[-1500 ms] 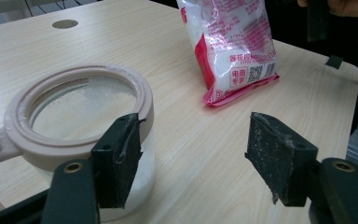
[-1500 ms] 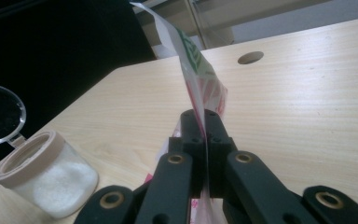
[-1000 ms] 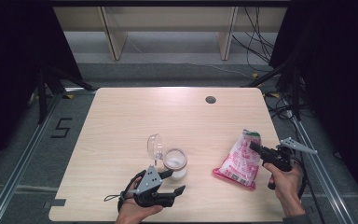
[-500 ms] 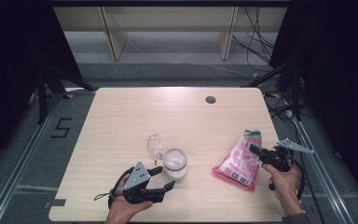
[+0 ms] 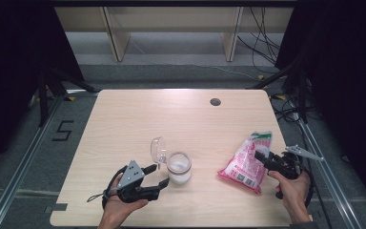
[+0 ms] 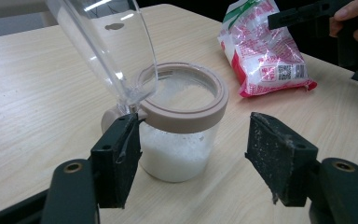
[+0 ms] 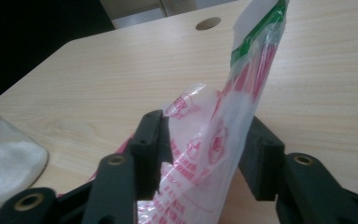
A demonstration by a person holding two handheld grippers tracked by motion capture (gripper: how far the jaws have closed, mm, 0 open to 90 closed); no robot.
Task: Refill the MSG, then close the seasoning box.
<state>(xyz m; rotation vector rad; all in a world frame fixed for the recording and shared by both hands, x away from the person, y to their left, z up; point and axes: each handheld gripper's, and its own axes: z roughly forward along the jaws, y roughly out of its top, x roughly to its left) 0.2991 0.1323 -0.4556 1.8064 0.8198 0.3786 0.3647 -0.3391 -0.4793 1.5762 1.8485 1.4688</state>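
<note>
right gripper (image 5: 263, 156) near the right edge of the bench (image 5: 124, 119), jaws just been opening, now part open with the top of the pink-and-white bag (image 5: 246, 160) loose between them, the bag lying at the front right. left gripper (image 5: 156, 175) near the front edge, jaws wide, holding nothing, set just beside the jar (image 5: 178, 167) of white grains; its clear lid (image 5: 157, 150) stands tipped back at the rim.

We list: light wooden table (image 5: 124, 124), round cable hole (image 5: 215, 101); bearing open jar (image 5: 178, 168) of white grains, pink-printed bag (image 5: 245, 162).
</note>
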